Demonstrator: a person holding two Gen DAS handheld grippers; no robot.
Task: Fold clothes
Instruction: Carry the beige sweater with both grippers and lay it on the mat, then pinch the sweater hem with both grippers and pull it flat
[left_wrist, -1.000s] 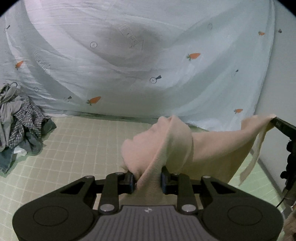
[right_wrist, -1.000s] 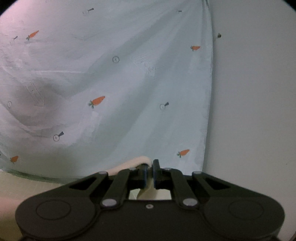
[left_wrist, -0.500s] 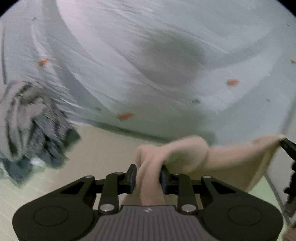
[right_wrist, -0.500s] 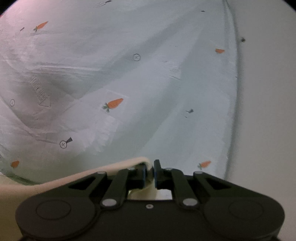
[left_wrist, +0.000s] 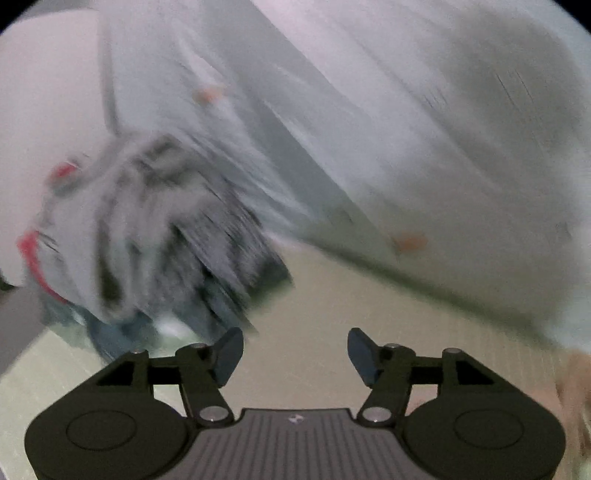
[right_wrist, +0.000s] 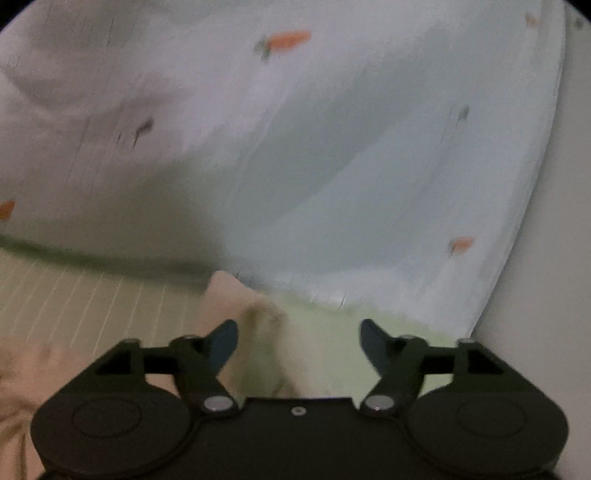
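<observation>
The peach garment (right_wrist: 236, 299) lies loose on the pale green checked mat (right_wrist: 92, 295). One fold of it rises just inside the left finger of my right gripper (right_wrist: 297, 341), whose jaws are opening, the pads off the cloth. In the left wrist view only a peach edge of the garment (left_wrist: 574, 391) shows at the far right. My left gripper (left_wrist: 295, 350) has its jaws opening too, with nothing between them, only bare mat (left_wrist: 332, 295) ahead. Both views are blurred by motion.
A heap of unfolded clothes (left_wrist: 155, 236), grey, checked and denim with a red trim, sits on the mat to the left. A pale blue sheet with carrot prints (right_wrist: 332, 147) hangs behind. A white wall (right_wrist: 554, 258) closes the right side.
Both grippers let go of the peach garment and their jaws spread wide. The garment dropped onto the mat. The left gripper swung left toward the clothes heap; the right one sank toward the mat.
</observation>
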